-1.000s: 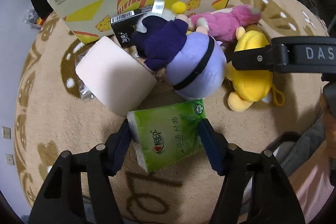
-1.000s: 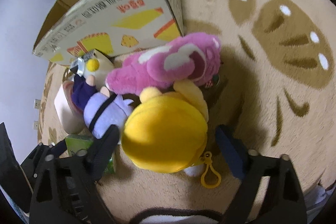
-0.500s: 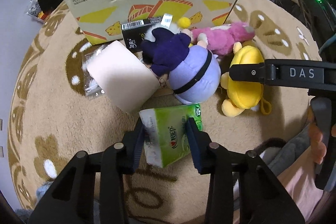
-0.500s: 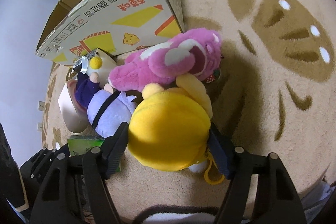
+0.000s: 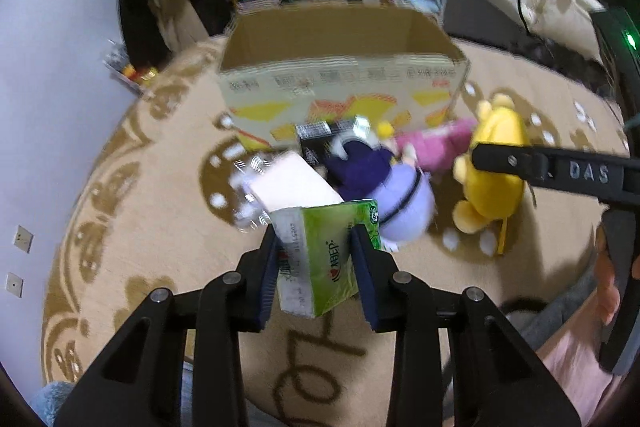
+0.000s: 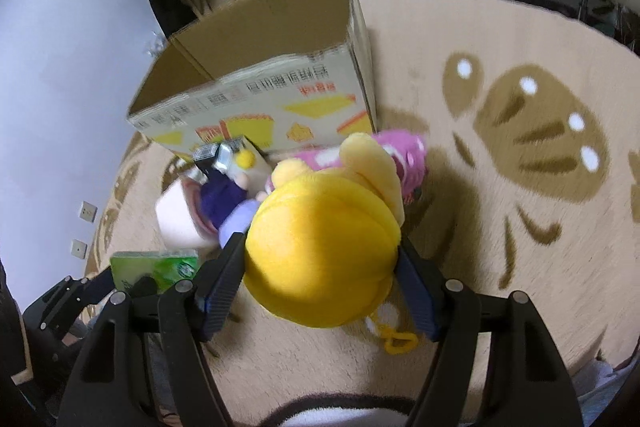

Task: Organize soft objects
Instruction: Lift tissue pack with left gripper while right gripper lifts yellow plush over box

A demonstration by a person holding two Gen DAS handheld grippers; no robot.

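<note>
Altogether three plush toys: yellow one [image 6: 320, 251] in right jaws (left clamp one tissue pack [image 5: 320, 259]).

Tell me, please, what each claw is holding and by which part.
The left claw grips the green tissue pack across its two long sides. The right claw clamps the yellow plush toy across its round body.

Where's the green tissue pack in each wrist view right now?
Left wrist: green tissue pack at lower centre, clamped between the left tongs.
Right wrist: lower left, beside the yellow plush.
Shared landmark: the open cardboard box behind the toys.
</note>
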